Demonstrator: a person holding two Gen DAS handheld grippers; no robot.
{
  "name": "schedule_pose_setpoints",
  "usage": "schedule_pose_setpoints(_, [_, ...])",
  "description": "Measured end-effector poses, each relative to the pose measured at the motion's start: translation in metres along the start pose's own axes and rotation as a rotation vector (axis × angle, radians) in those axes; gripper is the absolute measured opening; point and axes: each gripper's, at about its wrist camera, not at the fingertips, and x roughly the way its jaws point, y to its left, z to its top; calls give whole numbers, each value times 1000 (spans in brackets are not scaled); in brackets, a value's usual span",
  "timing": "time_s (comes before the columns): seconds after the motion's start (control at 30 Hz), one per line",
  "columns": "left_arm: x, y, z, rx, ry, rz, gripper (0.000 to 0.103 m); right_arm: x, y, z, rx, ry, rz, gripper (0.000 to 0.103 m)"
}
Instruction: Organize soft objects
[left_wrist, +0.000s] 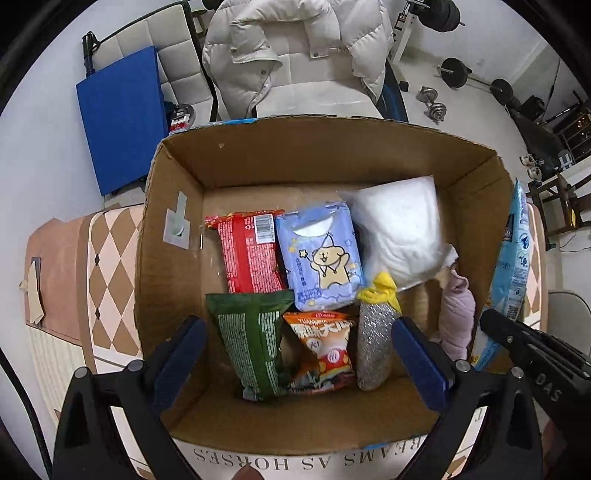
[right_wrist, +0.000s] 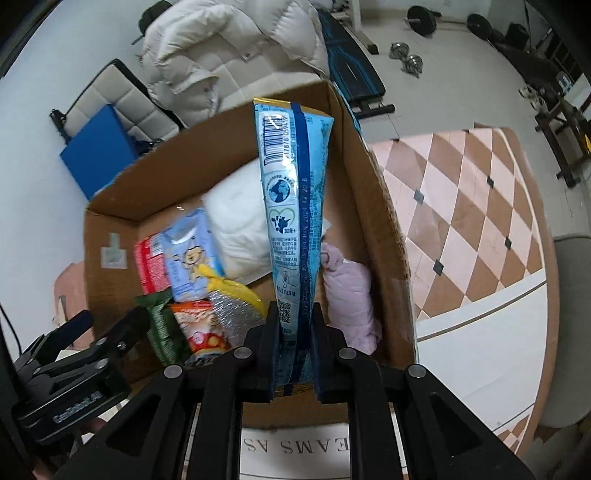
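Box: the cardboard box (left_wrist: 177, 177) fills the centre of the left wrist view, open at the top, its floor partly covered
Already inside: red packet (left_wrist: 249, 253) and blue tissue pack (left_wrist: 319, 254) side by side at mid-frame; white padded bag (left_wrist: 400, 229) to their upper right; green packet (left_wrist: 251, 350), orange snack bag (left_wrist: 321, 350) and a silver-and-yellow pouch (left_wrist: 375, 332) along the lower part; pink cloth bundle (left_wrist: 456, 314) at the right wall
In hand: light blue pouch (right_wrist: 291, 206), seen at centre of the right wrist view, hanging above the box's right side, over the gap beside the pink bundle
Right gripper (right_wrist: 293, 354): clamped together on the pouch's lower end
Left gripper (left_wrist: 295, 354): fingers spread apart, nothing between them, hovering over the lower half of the box
Progress: judged far along; seven items lie packed, one is held over the box
Left to do: lower and release the blue pouch; whether more items wait outside the box cannot be told
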Motion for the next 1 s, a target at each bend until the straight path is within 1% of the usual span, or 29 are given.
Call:
schedule_pose_setpoints(0.03, [1,-1,1,2,-1,4,103,5,0,1,-4,5,-16,16])
schedule_pose_setpoints(0.07, [3,-1,2,4,0,9,103,11,0,3,-15,20,-36,23])
schedule_pose_setpoints(0.1, [4,0,3,2,0,18,103,18,1,4,-40,44,-57,59])
schedule_pose_setpoints(0.13, [6,0,5,1,-1,21,103,24,3,4,-62,73,-69,82])
schedule_pose_setpoints(0.17, [7,1,5,1,1,20,103,25,4,4,-67,72,-93,89])
schedule_pose_setpoints(0.2, [7,1,6,1,4,21,103,24,5,4,-93,57,-110,89])
schedule_pose_setpoints(0.3, [8,0,6,7,6,23,103,24,4,5,-93,59,-110,89])
schedule_pose_setpoints(0.4, [6,0,7,7,5,24,103,20,7,5,-121,49,-141,89])
schedule_pose_setpoints(0.53, [1,1,6,7,1,25,103,14,9,5,-131,43,-147,89])
schedule_pose_setpoints(0.57, [0,1,5,5,-1,31,103,12,9,4,-131,41,-152,90])
schedule_pose_setpoints(0.6, [-2,2,4,2,-10,42,103,9,9,4,-126,35,-153,98])
schedule_pose_setpoints(0.63, [-3,3,4,4,-14,43,103,7,8,3,-120,25,-162,103])
schedule_pose_setpoints(0.73, [-6,5,1,5,-15,53,103,2,9,-2,-138,-8,-211,103])
schedule_pose_setpoints(0.87, [-17,9,-6,3,-28,63,103,-3,12,-11,-167,-22,-231,103])
schedule_pose_setpoints(1.0, [-36,12,-19,1,-50,60,103,-11,10,-19,-160,-19,-207,103])
